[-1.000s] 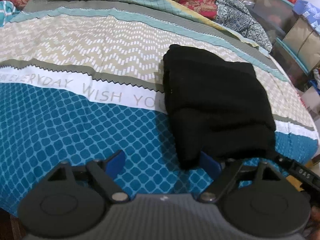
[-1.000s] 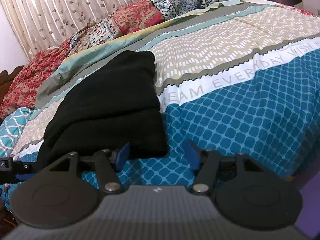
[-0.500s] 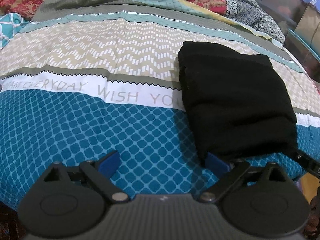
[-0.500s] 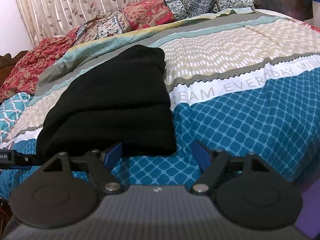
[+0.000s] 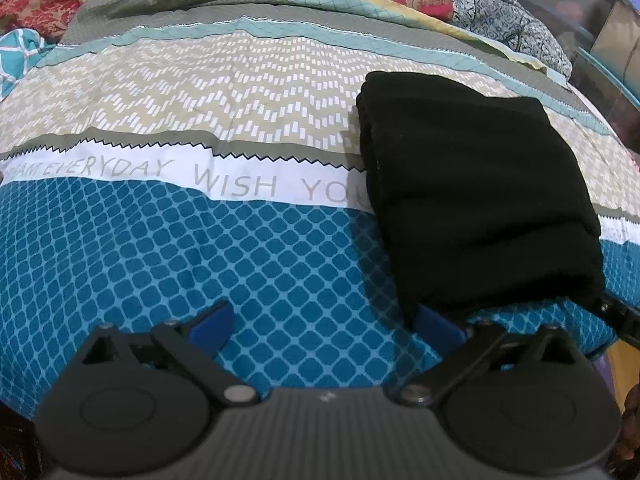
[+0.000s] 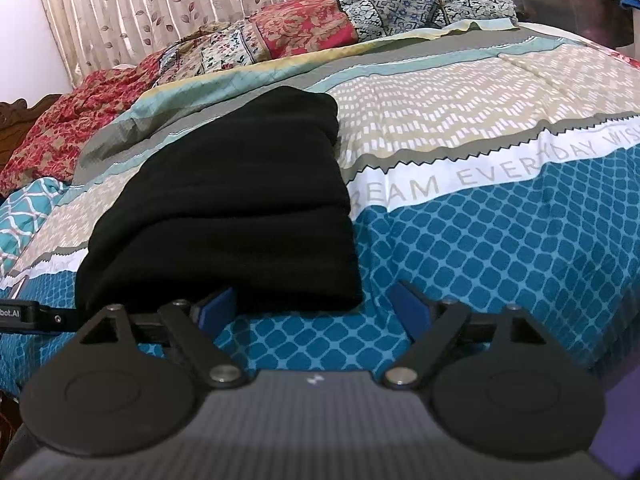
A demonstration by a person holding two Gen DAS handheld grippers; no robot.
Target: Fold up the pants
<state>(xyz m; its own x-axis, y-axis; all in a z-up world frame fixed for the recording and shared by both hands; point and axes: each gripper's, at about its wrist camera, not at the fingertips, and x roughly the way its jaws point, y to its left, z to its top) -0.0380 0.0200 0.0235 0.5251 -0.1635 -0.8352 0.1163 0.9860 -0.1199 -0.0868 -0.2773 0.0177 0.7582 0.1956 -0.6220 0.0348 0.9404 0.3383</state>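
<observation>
The black pants (image 5: 476, 196) lie folded into a thick rectangle on the patterned bedspread (image 5: 200, 240). They also show in the right wrist view (image 6: 240, 208). My left gripper (image 5: 324, 324) is open and empty, just in front of the pants' near left corner. Its right blue fingertip (image 5: 436, 326) sits at the pants' near edge. My right gripper (image 6: 316, 308) is open and empty in front of the pants' near right corner. Its left blue fingertip (image 6: 218, 306) sits at the pants' near edge.
Crumpled red floral and blue patterned bedding (image 6: 280, 36) is heaped along the far side of the bed. A curtain (image 6: 160, 8) hangs behind it. Boxes and furniture (image 5: 616, 40) stand past the bed's far right side. The bed's near edge runs just under both grippers.
Both grippers have drawn back a little from the folded pants, staying open. The pants have not moved.
</observation>
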